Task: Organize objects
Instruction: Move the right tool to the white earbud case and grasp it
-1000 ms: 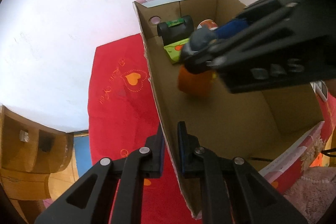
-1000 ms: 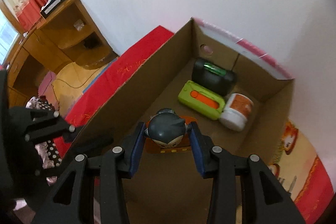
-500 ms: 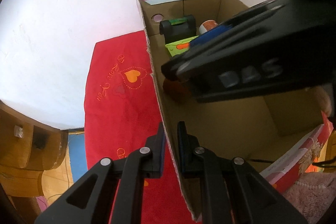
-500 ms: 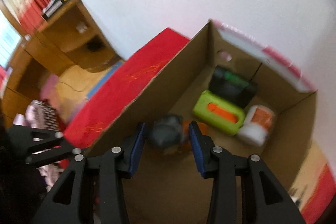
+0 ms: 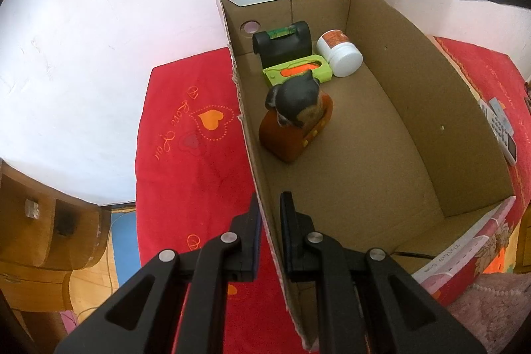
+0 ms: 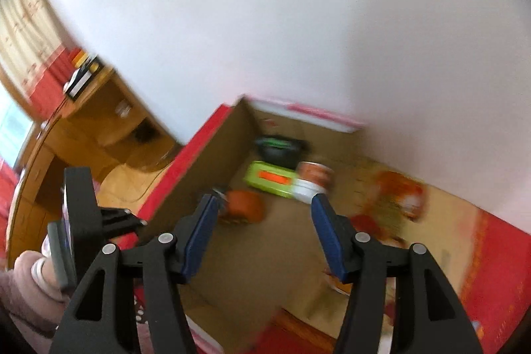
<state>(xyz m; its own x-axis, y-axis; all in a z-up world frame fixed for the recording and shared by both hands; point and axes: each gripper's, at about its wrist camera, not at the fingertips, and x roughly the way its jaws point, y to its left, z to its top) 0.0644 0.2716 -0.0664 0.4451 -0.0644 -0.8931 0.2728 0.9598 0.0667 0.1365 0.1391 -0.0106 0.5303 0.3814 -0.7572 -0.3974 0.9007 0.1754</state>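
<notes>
Dark-headed figurine point(image 5: 296, 116) on orange base, upright

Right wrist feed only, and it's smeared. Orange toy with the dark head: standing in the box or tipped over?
Observer: Left wrist view shows the toy figure standing on its base on the floor of the cardboard box, with nothing gripping it.
Operator: Is the left gripper holding anything?
Observer: It's shut on the box's side wall, one finger inside and one outside.
Operator: Anything lying past the opposite wall?
Observer: A remote control lies on the red cloth there, outside the box.
</notes>
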